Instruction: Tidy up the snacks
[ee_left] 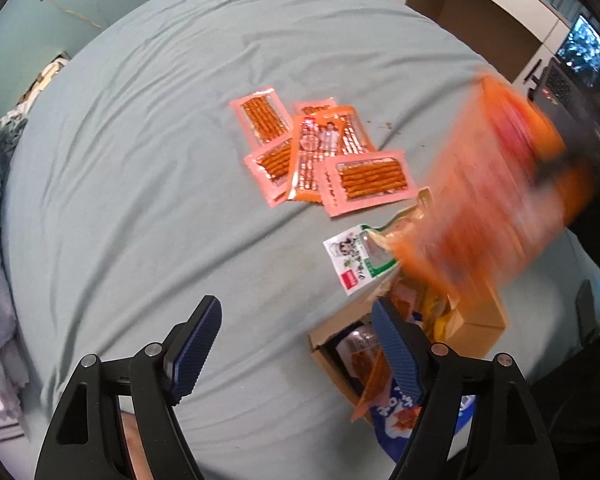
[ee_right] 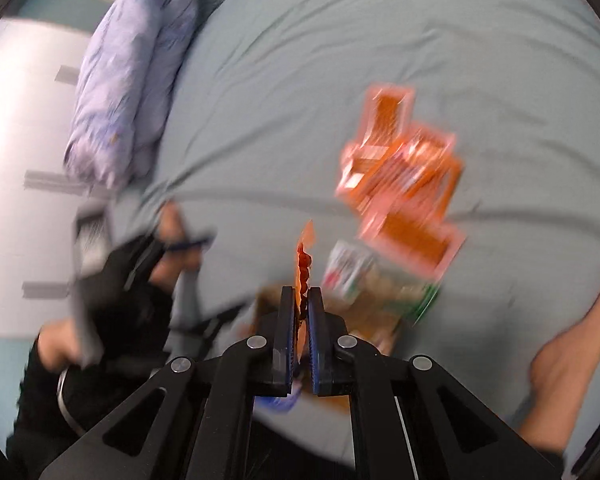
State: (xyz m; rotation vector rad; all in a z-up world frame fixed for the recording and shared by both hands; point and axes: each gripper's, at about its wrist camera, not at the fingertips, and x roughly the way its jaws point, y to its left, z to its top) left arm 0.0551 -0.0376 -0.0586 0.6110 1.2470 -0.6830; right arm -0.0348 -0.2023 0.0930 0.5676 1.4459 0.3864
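Several orange and pink snack packets (ee_left: 320, 152) lie in a loose pile mid-bed, blurred in the right wrist view (ee_right: 404, 184). A green-and-white packet (ee_left: 356, 256) lies beside an open cardboard box (ee_left: 480, 324) with snacks inside. My left gripper (ee_left: 296, 312) hangs open over the sheet left of the box, with nothing between its fingers. My right gripper (ee_right: 302, 292) is shut on an orange snack packet (ee_right: 305, 264), seen edge-on between the pads. In the left wrist view that packet (ee_left: 480, 200) is a large orange blur above the box.
A grey-blue sheet (ee_left: 160, 180) covers the bed. A lilac quilt (ee_right: 132, 92) is bunched at its edge. A blue snack bag (ee_left: 396, 416) sticks out of the box. A bare foot (ee_right: 572, 348) rests on the bed's right. A desk with a laptop (ee_left: 580, 56) stands beyond.
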